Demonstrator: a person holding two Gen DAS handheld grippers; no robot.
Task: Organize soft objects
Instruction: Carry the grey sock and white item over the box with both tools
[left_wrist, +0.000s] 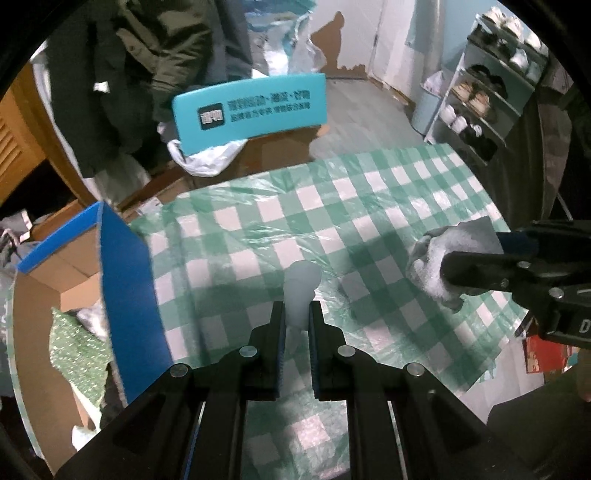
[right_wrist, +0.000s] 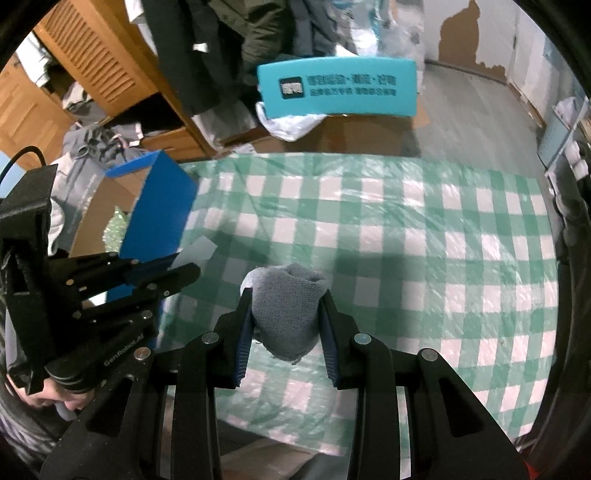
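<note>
Over the green-and-white checked counter (left_wrist: 369, 206) I hold both grippers above the cloth. My left gripper (left_wrist: 296, 314) is clamped on a pale, whitish soft piece (left_wrist: 301, 291), whose rounded end sticks out past the fingertips; I cannot tell exactly what the piece is. My right gripper (right_wrist: 286, 306) is closed on a grey knitted sock (right_wrist: 286, 310), bunched between the blue pads, with its lower end hanging below them. From the left wrist view the right gripper (left_wrist: 448, 273) comes in from the right, with the sock (left_wrist: 436, 258) at its tip. At the counter's left edge stands a blue cardboard box (left_wrist: 125, 284), open at the top, with a green speckled soft thing (left_wrist: 77, 347) inside. Beyond the counter's far edge is a teal chair back (right_wrist: 338, 86) with printed characters.
</note>
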